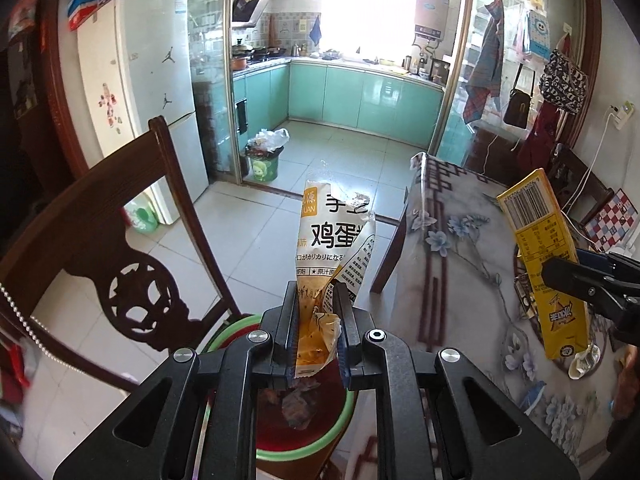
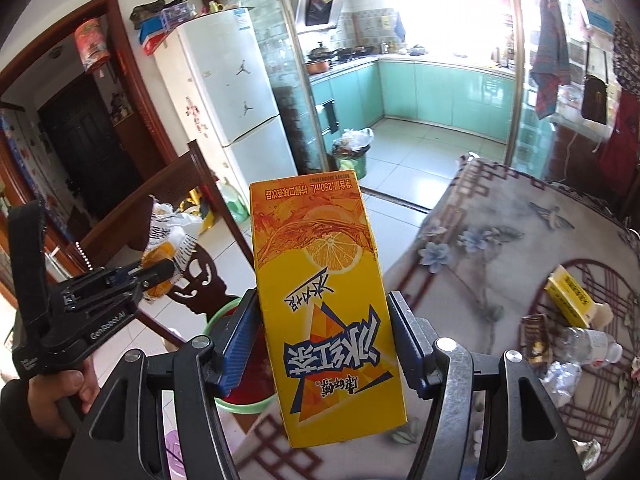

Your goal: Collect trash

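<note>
Left wrist view. Left gripper point(image 1: 318, 320): clamped on snack wrapper point(image 1: 334, 236), held directly above green-rimmed bin point(image 1: 308, 452), presumably for dropping in. Yellow carton point(image 1: 540, 256) seen to the right of the bin, over the floral table point(image 1: 460, 240).

Right wrist view. Right gripper point(image 2: 320, 344): closed on the carton's sides, carton upright, bin rim just left behind it. Shown only here: bottle point(image 2: 588, 344), small yellow box point(image 2: 572, 296) and dark sachet point(image 2: 534, 340), well right of the bin on the table, uncollected.
</note>
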